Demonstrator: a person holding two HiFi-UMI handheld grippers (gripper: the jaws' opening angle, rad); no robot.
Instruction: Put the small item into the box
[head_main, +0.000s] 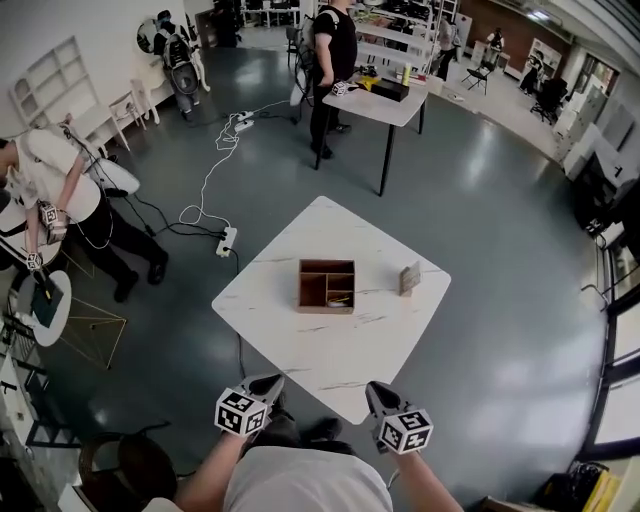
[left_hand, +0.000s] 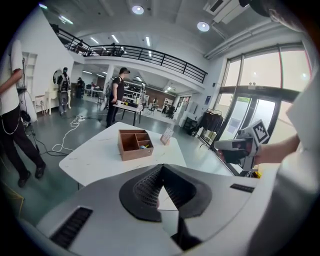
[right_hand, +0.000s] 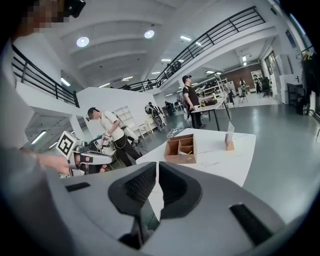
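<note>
With left tool (head_main: 266, 383) and right tool (head_main: 377, 392) both closed on nothing at the tabletop's (head_main: 330, 352) near corner, well short of the box (head_main: 326, 308), whose right compartment already holds something small (head_main: 340, 298), I'd open the right tool early and reach squarely for the stand (head_main: 410, 278) just beside the box.

The worktop (head_main: 330, 345) is white with thin dark veins, like marble. The box (head_main: 326, 286) is warm brown wood, and the item (left_hand: 144, 146) inside shows a touch of yellow. The card stand (head_main: 410, 278) is tan. The floor (head_main: 480, 200) is dark blue-grey with a pale sheen, and a white cable (head_main: 205, 185) runs across it. The left gripper (head_main: 266, 385) and right gripper (head_main: 377, 396) are light grey with black ribbed pads, and their cubes carry black-and-white square markers.
</note>
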